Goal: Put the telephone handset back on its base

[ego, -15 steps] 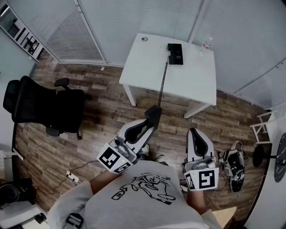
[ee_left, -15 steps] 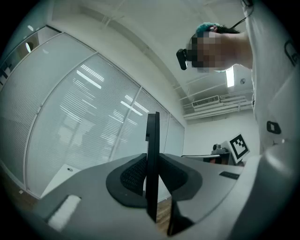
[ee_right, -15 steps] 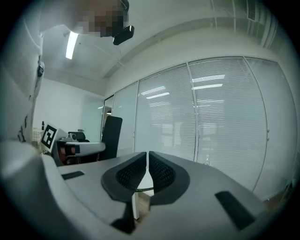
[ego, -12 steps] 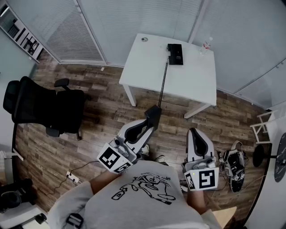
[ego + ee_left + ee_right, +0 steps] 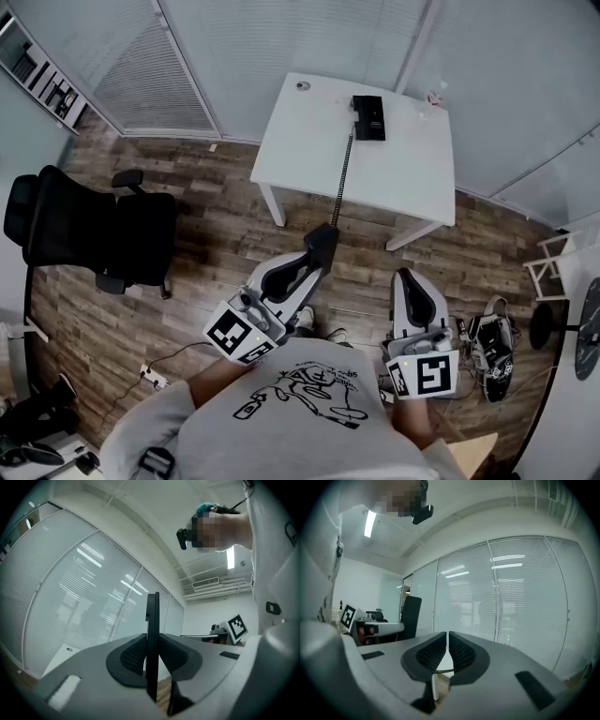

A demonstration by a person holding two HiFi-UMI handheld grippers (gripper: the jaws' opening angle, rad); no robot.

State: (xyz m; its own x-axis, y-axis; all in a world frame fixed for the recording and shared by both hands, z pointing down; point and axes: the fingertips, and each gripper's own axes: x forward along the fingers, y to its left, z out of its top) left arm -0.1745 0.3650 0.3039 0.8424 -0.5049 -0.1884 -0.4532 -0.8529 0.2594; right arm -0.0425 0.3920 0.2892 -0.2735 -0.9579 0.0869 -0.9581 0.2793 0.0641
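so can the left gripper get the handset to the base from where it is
Probably not from here. The left gripper, fingers shut on the handset, is over the floor short of the table, and the base sits near its far edge. Nothing blocks the way; stepping closer should do it.

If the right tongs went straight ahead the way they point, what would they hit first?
Probably the white table; the right tongs point at its near edge, though depth is unclear.
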